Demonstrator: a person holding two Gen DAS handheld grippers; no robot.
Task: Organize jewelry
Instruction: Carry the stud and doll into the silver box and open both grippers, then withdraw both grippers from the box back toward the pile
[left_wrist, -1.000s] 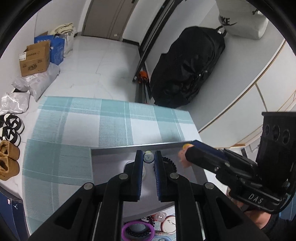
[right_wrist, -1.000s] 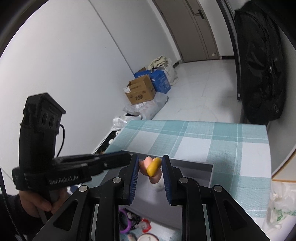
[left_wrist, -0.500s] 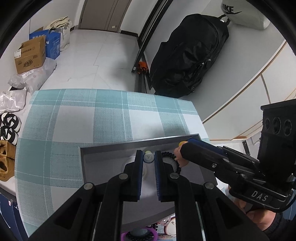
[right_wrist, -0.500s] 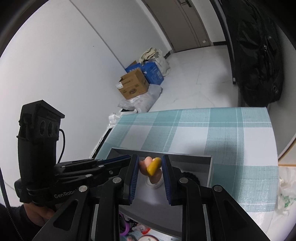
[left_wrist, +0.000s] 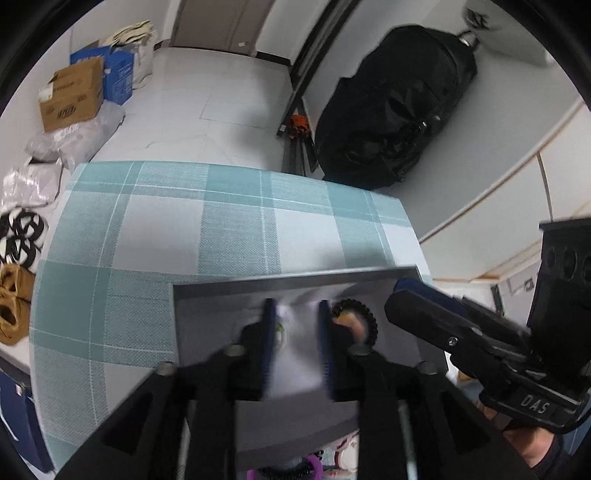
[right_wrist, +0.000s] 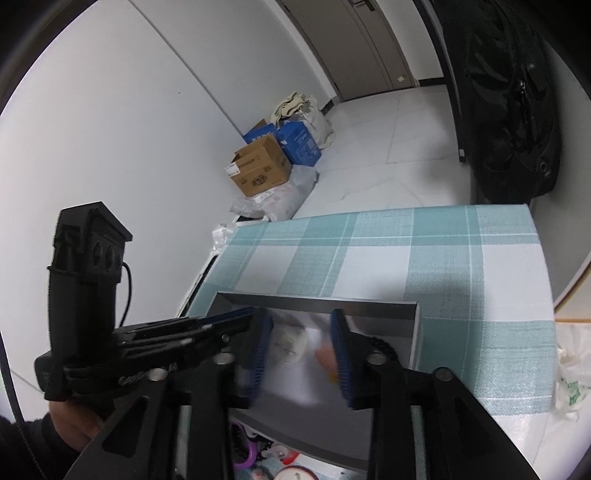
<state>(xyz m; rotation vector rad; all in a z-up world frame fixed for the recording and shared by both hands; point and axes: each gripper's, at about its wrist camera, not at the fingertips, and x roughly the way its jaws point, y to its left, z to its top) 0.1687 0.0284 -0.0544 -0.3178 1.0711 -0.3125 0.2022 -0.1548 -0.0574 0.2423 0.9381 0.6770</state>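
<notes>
A grey tray (left_wrist: 295, 277) sits on the teal checked tablecloth, and both grippers hang over it. My left gripper (left_wrist: 295, 306) is blurred, its jaws opening; a small round white piece (left_wrist: 281, 332) lies loose by its left finger. A black beaded bracelet (left_wrist: 356, 314) lies in the tray's right corner. My right gripper (right_wrist: 301, 317) is also opening. A blurred pink and yellow piece (right_wrist: 325, 356) sits by its right finger, no longer pinched. The white round piece (right_wrist: 291, 339) shows below it. Each gripper appears in the other's view: right gripper (left_wrist: 406, 295), left gripper (right_wrist: 236, 319).
More jewelry lies in front of the tray, among it a purple ring (left_wrist: 308, 466), seen again as the purple ring (right_wrist: 246, 446). The tablecloth (left_wrist: 166, 236) reaches the table's far edge. On the floor beyond are a black bag (left_wrist: 391, 110), cardboard boxes (right_wrist: 258, 170) and shoes (left_wrist: 14, 295).
Both pairs of jaws have spread apart. The left has let go of the small round piece, and the right has let go of the pink and yellow piece, which has sunk toward the tray.
</notes>
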